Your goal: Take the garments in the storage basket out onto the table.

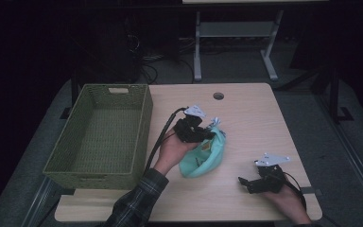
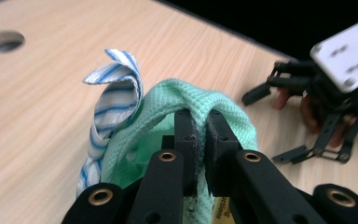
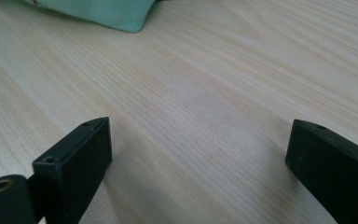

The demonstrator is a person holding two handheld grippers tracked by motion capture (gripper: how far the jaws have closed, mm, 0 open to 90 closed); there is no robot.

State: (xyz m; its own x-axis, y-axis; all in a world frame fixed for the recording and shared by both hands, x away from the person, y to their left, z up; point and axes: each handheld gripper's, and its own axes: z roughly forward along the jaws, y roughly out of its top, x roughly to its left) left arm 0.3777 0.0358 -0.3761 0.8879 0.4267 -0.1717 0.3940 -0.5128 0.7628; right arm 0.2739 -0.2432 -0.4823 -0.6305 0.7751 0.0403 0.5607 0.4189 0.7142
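You had your left gripper point(image 2: 198, 122) clenched on the mint knit garment point(image 1: 203, 158); the wicker basket point(image 1: 144, 118) remained unfilled, your right gripper point(image 3: 198, 154) spread wide.

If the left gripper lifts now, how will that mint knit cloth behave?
Probably floppy: the mint knit cloth drapes over the left gripper, pinched in one fold. Likely light; it may drag the striped cloth lying against it.

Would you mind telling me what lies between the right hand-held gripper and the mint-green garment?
Bare wooden tabletop, as the right gripper view shows: nothing lies between the right hand-held gripper and the mint-green garment.
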